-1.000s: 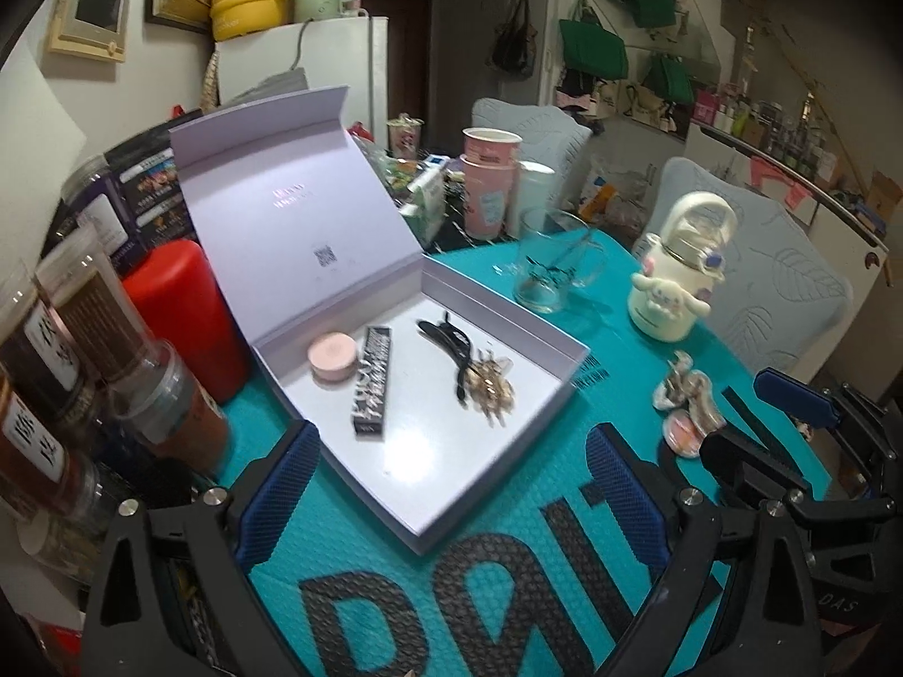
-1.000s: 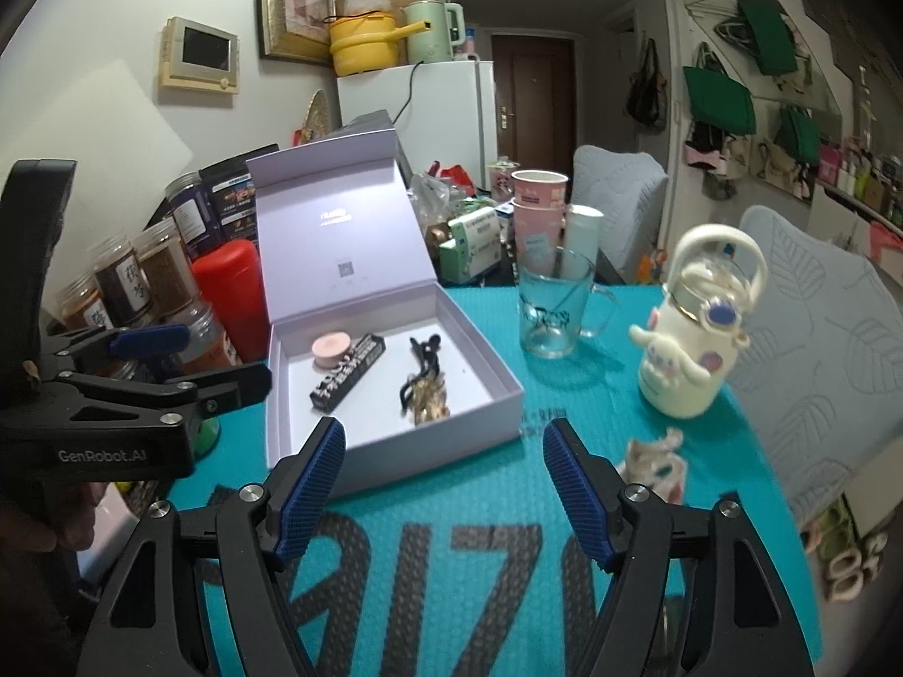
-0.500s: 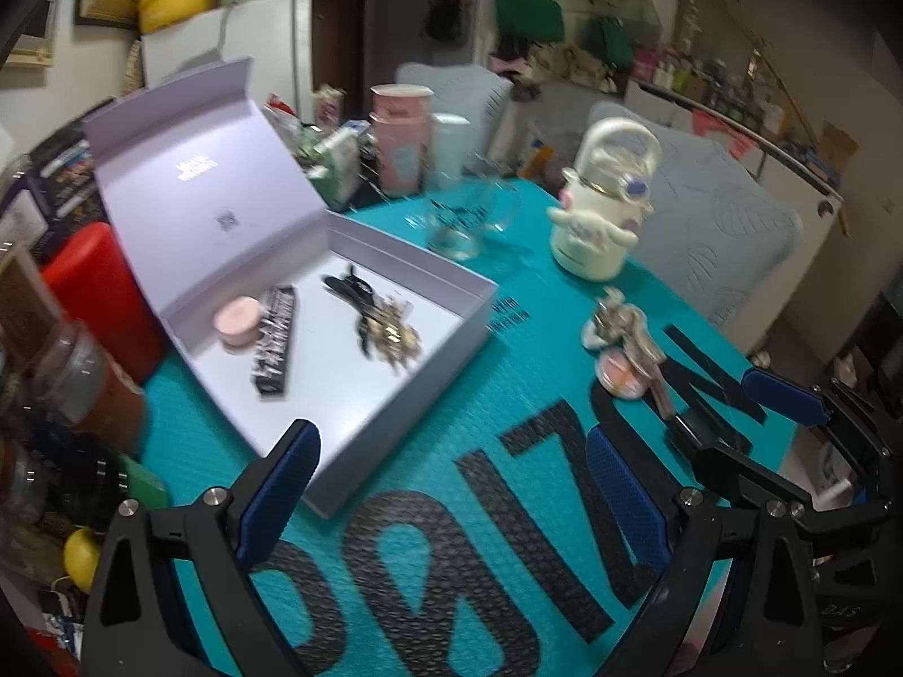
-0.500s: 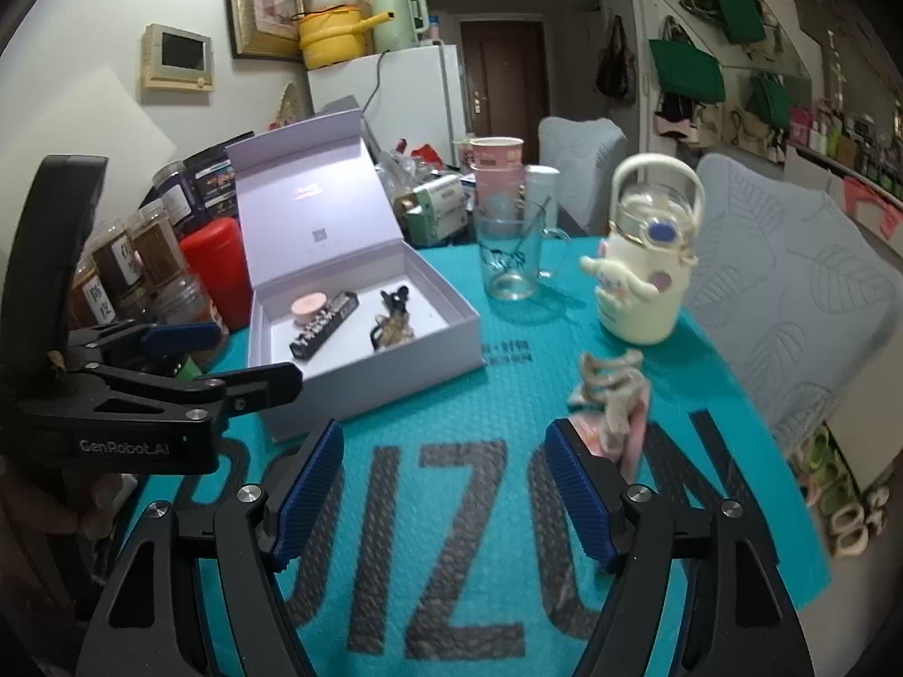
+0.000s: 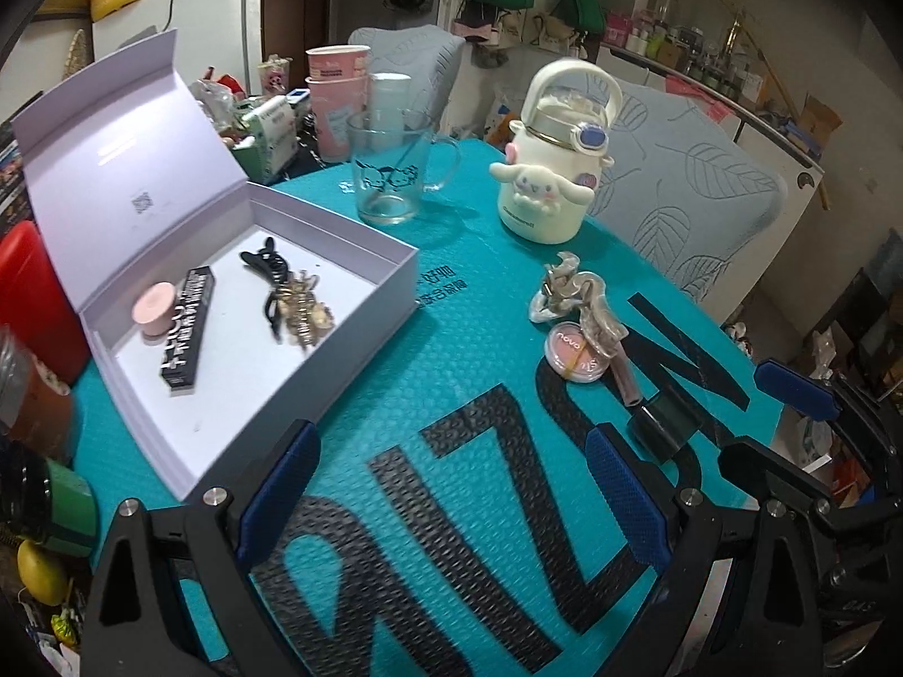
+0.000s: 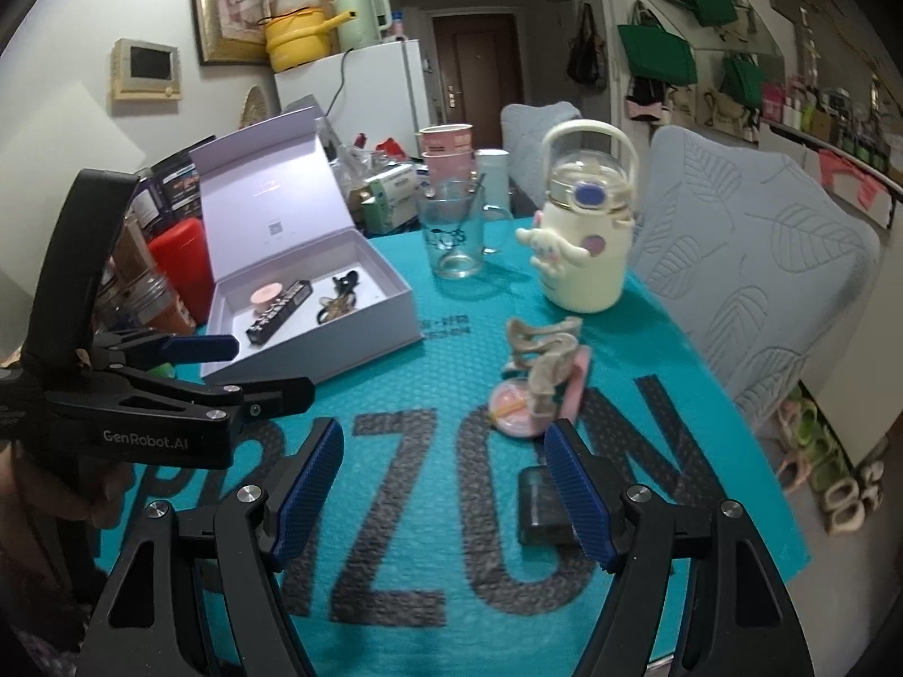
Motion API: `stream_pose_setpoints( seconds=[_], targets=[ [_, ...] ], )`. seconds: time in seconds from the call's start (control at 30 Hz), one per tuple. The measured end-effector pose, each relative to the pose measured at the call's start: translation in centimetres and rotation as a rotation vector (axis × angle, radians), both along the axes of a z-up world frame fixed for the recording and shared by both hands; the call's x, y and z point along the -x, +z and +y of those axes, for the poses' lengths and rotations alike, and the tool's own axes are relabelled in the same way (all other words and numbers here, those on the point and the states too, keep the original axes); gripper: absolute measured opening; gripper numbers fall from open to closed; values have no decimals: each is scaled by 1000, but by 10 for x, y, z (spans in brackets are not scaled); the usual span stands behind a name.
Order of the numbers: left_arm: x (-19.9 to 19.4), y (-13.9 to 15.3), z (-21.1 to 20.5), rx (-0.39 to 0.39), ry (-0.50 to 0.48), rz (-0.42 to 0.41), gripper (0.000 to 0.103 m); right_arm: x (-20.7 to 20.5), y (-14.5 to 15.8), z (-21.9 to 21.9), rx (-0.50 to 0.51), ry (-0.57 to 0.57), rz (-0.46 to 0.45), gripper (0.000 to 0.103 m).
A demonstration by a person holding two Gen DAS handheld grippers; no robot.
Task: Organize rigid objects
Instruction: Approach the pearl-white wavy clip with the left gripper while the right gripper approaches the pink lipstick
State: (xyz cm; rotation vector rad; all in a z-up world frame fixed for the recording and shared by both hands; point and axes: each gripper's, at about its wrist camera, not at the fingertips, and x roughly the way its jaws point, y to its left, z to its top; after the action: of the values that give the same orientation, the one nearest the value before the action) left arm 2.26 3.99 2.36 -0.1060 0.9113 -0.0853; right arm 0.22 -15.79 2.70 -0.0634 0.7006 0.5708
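Observation:
An open lilac box on the teal mat holds a pink round pot, a black bar and a black-and-gold hair clip. To its right lie a beige claw clip, a pink blush compact and a dark rectangular case. My left gripper is open and empty above the mat. My right gripper is open and empty, the dark case by its right finger.
A glass mug and a white Cinnamoroll bottle stand behind the loose items. Pink cups and clutter fill the back. A red canister and jars stand left of the box. Cushioned chairs border the right edge.
Both grippers have pulled back and swung right, away from the box. The claw clip, compact and dark case now lie closer in front of them. Nothing was picked up.

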Motion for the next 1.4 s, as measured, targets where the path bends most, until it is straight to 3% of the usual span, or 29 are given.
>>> stream_pose_setpoints(
  seconds=[0.43,0.6,0.77,1.13,1.4],
  targets=[
    [-45,-16,-40,5,-94,23,97,-26,-21,-37,-6,-68,40,75],
    [-59,-24,-55,-26,-126,29,97,-36,-32,-50,-23,-92,83,75],
    [-72,-28,-60,22,-148,40,97,-40,-40,-58,-37,-107,110,75],
    [-105,-37,-84,23,-240,26,97,-42,-58,-60,-44,-122,151,75],
    [-130,-58,-90,31,-277,68,97,-46,-70,-52,-25,-126,182,75]
  ],
)
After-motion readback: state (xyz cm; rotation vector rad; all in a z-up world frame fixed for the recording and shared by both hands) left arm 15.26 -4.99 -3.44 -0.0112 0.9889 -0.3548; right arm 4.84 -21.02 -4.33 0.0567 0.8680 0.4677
